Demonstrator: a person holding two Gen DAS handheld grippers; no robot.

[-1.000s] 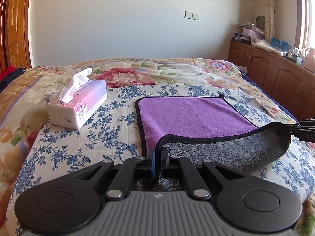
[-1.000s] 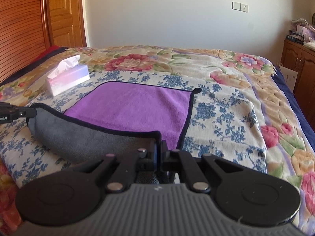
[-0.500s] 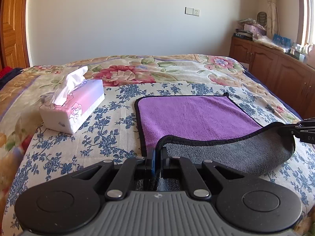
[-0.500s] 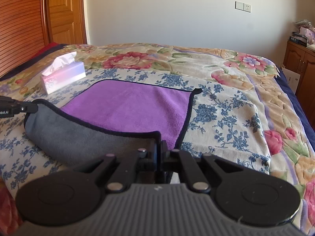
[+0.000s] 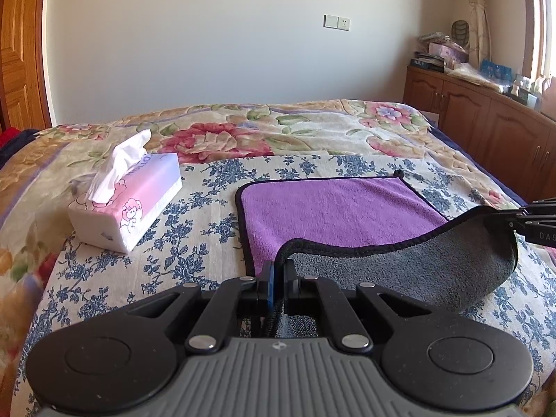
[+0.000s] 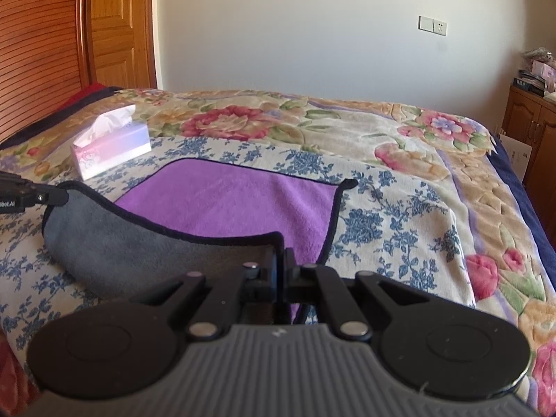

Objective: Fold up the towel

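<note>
Near edge of towel (image 5: 333,212) carried further over its purple face since earlier | left gripper (image 5: 276,278) and right gripper (image 6: 279,267) held low, level, each clamped on a near corner | towel spread on bed (image 5: 194,229), grey underside turned up

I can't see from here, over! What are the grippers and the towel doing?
Left gripper and right gripper each shut on a near corner. Towel near edge lifted, grey underside showing, far half flat. Tissue box sits clear, left of towel.
</note>
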